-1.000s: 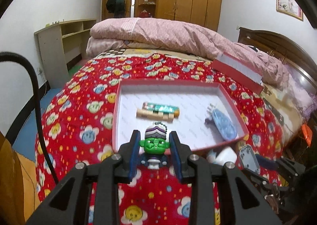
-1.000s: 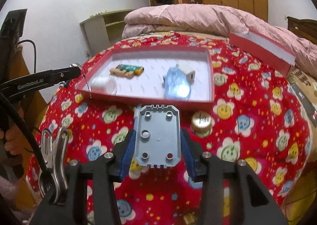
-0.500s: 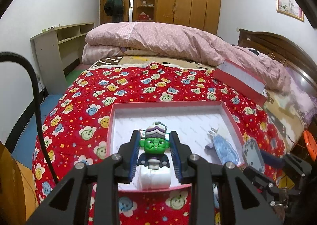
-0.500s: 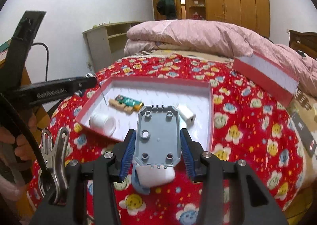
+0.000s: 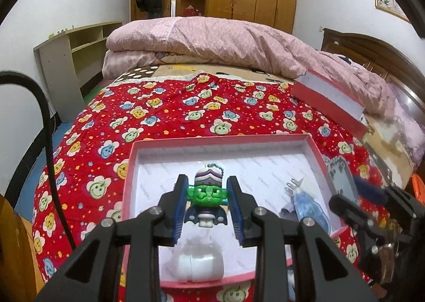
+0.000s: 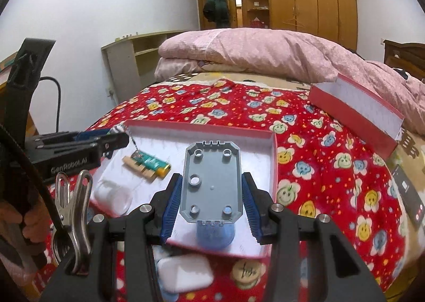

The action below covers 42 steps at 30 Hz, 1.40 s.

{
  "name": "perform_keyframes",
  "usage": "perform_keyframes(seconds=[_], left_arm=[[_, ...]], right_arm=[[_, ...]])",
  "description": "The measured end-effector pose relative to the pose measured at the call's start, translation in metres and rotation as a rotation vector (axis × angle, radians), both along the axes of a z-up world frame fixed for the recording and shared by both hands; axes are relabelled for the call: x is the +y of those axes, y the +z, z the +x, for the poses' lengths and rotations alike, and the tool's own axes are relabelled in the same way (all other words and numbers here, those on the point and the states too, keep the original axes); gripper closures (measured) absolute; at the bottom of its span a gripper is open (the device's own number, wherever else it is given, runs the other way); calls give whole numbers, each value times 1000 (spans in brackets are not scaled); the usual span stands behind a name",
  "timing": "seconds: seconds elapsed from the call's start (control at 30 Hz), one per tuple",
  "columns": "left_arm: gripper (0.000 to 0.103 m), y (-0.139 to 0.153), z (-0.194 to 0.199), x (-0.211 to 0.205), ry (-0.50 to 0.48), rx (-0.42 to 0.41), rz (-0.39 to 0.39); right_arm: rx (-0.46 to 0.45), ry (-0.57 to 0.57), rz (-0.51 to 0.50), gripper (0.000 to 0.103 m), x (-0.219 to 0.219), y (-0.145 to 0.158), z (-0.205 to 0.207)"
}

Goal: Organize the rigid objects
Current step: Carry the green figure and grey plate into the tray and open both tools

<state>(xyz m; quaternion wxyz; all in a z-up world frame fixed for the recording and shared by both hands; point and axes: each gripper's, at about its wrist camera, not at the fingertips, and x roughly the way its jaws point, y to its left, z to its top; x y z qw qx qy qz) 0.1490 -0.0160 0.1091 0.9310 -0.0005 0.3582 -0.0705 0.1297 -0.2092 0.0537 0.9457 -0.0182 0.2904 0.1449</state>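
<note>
My left gripper [image 5: 208, 197] is shut on a green-faced toy figure keychain [image 5: 207, 193] and holds it over the red box [image 5: 127, 185] with a white inside. My right gripper [image 6: 212, 195] is shut on a grey plastic plate [image 6: 211, 183] with round studs, above the box's [image 6: 273, 153] near right part. In the box lie a green lighter [image 6: 152, 163] beside a wooden block [image 6: 138, 167], a white cylinder [image 5: 196, 264], and a translucent blue object [image 5: 308, 209]. The right gripper also shows in the left wrist view [image 5: 342, 185].
The box lid [image 5: 329, 101] lies on the red flowered quilt [image 5: 186, 113] at the right. A white case [image 6: 183, 271] and a gold round tin [image 6: 245, 272] lie in front of the box. A pink duvet [image 5: 225, 41] is piled behind. A metal clip [image 6: 71, 195] hangs at the left.
Both grippers have moved forward over the box with their objects still held. The white cylinder and blue object now sit lower, beneath the fingers.
</note>
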Motion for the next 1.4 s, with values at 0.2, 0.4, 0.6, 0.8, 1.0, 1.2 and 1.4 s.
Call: perform_keyframes(seconds=[0.2,0.4,0.6,0.8,1.0,1.2,1.4], left_arm=[[72,-12,19,-4,11,23,-5],[72,-27,36,-6,21,53,1],[72,-40,47,-7,31,81,5],[72,-50,55,-9,34,97,11],[72,-52,60,-11,34,91,19],[62,-48,57,-11,48,71,46],[46,-36,46,-7,50,53,41]], right_arm=[[6,-21,-3,58,-1,-5,28],[36,-32,6,58,0,-17,51],[63,-38,4,58,0,-28,69],[79,-51,16,59,-3,-38,76],[107,-49,26,60,-4,-47,84],[94,-39,44,59,-4,-44,80],[88,-25,56,51,-5,-35,70]])
